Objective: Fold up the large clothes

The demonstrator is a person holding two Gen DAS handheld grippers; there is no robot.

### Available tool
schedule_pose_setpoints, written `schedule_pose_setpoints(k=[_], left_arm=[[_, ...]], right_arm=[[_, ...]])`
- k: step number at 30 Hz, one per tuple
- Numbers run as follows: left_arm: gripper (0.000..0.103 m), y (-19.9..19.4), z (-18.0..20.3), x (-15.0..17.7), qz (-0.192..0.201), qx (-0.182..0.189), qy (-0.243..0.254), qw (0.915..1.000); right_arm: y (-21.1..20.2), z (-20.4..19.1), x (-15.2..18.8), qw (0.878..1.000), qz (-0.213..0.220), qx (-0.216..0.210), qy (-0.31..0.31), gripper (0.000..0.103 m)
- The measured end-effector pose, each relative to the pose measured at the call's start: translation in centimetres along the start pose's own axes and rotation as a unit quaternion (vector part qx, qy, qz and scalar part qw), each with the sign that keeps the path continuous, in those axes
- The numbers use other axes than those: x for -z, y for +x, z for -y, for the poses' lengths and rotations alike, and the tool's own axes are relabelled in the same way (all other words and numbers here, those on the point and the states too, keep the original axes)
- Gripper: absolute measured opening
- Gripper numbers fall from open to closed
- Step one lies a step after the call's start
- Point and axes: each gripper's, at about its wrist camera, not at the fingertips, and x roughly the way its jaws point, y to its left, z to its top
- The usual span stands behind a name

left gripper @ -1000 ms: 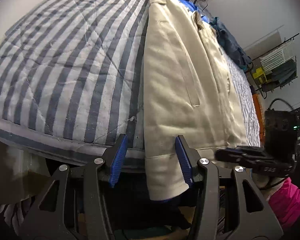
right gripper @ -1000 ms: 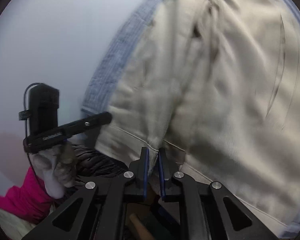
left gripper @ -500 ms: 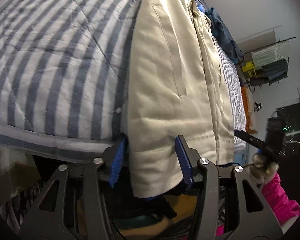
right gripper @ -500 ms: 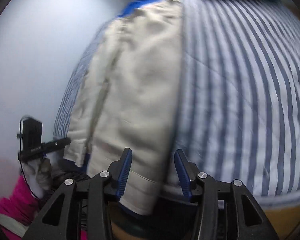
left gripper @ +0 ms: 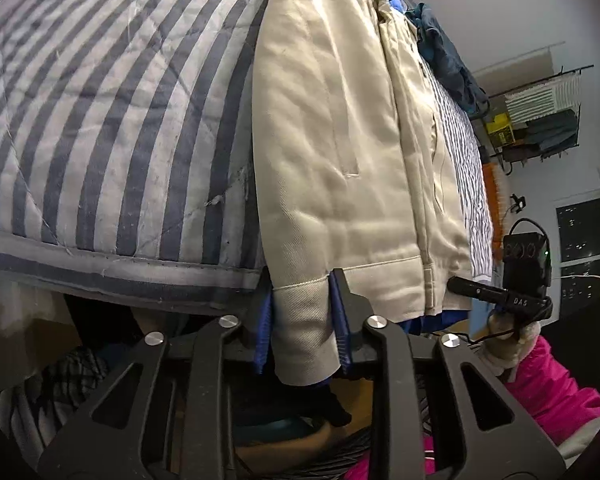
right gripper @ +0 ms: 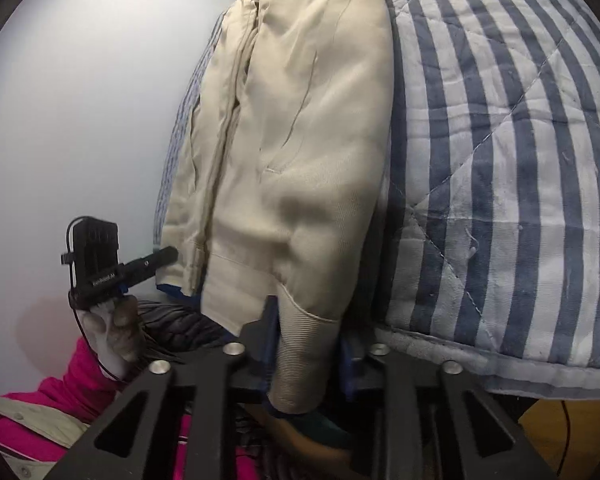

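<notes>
A beige jacket (left gripper: 332, 140) lies lengthwise on a blue-and-white striped quilt (left gripper: 100, 100), its hem and cuffs hanging over the near edge. My left gripper (left gripper: 301, 300) has one sleeve cuff (left gripper: 304, 340) between its blue pads; the jaws are closing and the pads touch the cloth on both sides. In the right wrist view the jacket (right gripper: 300, 120) lies on the quilt (right gripper: 500, 140). There my right gripper (right gripper: 306, 332) is closing on the other ribbed cuff (right gripper: 300, 364), which fills the gap and hides most of the pads.
A gloved hand with a pink sleeve (left gripper: 552, 388) holds the right gripper (left gripper: 458, 285) by the hem's right corner. A dark teal garment (left gripper: 444, 52) lies at the bed's far end. A wire rack (left gripper: 540, 120) hangs on the wall. The plain wall (right gripper: 80, 80) lies left.
The left jaws have narrowed onto the sleeve cuff. The right gripper let go of the hem, swung sideways to the jacket's other edge, opened wide, then closed around the ribbed cuff.
</notes>
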Motion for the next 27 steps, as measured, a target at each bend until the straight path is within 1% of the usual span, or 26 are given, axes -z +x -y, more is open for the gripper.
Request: schedule_pose_setpoints(k=[2,5,10,12,15,19,22,24,26,27], left_arm=[[0.021,-0.6,0.8,0.0,0.009,0.001,0.005,1.0000],[0.020,-1.4,1.9,-0.3,0.020,0.012,0.003,0.9997],[0.019,-2.7,3.7,-1.4,0.033,0.050,-0.003,0.9982],[0.019,-3.4,4.5,-2.1,0.042,0.059,0.000,0.9974],[0.018,-4.4,5.5,-3.7,0.061,0.073,0.004,0.9955],[0.018,-5.2,6.4,-6.8,0.084,0.084,0.002,0.9929],[0.017,-5.1,6.2,-9.5,0.092,0.093,-0.009,0.9914],[0.017,-4.7,6.1,-11.6,0.097,0.092,-0.019,0.9908],[0.017,-3.9,6.1,-13.2,0.097,0.091,-0.024,0.9908],[0.017,-3.5,6.0,-14.1,0.097,0.088,-0.027,0.9910]], right_arm=[[-0.6,0.2,-0.4,1.000,0.007,-0.015,0.006,0.019],[-1.9,-0.3,-0.7,0.999,0.022,-0.037,0.007,0.018],[-3.7,-1.4,-2.1,0.996,0.050,-0.075,0.019,0.018],[-4.7,-1.8,-3.1,0.994,0.067,-0.087,0.025,0.018],[-5.7,-2.8,-4.6,0.990,0.091,-0.099,0.030,0.017],[-6.9,-3.1,-7.5,0.988,0.118,-0.096,0.030,0.017],[-7.3,-2.8,-9.6,0.988,0.126,-0.083,0.039,0.017],[-7.0,-2.2,-11.3,0.986,0.130,-0.083,0.060,0.017],[-6.8,-1.5,-13.1,0.983,0.132,-0.094,0.082,0.017],[-6.3,-0.8,-14.2,0.981,0.127,-0.108,0.097,0.017]])
